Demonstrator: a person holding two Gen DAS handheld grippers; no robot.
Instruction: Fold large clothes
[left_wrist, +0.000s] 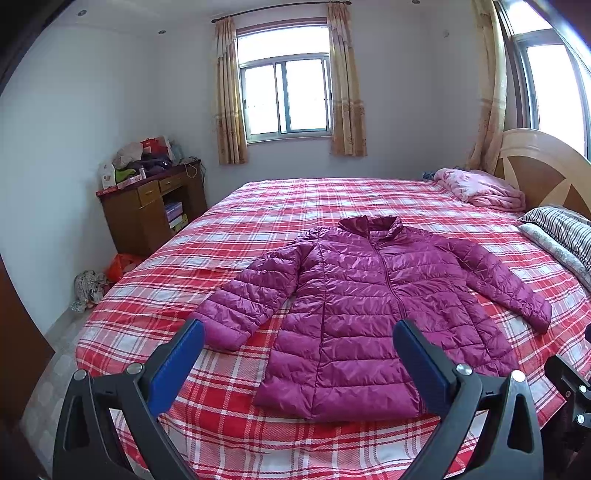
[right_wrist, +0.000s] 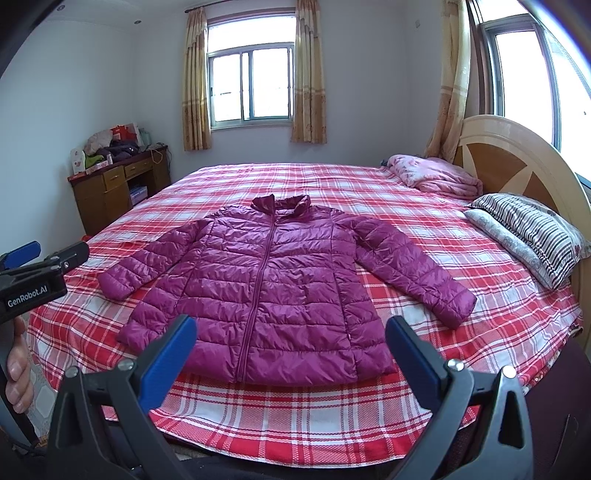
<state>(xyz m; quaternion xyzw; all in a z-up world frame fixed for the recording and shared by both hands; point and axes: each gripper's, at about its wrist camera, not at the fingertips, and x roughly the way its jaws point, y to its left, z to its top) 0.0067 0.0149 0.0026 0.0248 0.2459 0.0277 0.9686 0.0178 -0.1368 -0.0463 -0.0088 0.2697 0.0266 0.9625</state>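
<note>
The magenta puffer jacket (right_wrist: 266, 288) is laid flat, zipped, on the plaid bed (right_wrist: 295, 413). The left tool (left_wrist: 298, 334) and right tool (right_wrist: 291, 330) are held apart, empty. Folding is not begun; a sleeve grasp is judged next.

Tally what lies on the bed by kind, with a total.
Magenta quilted puffer jacket: 1
Folded pink blanket: 1
Pillows, one striped, one grey patterned: 2
Total: 4
</note>
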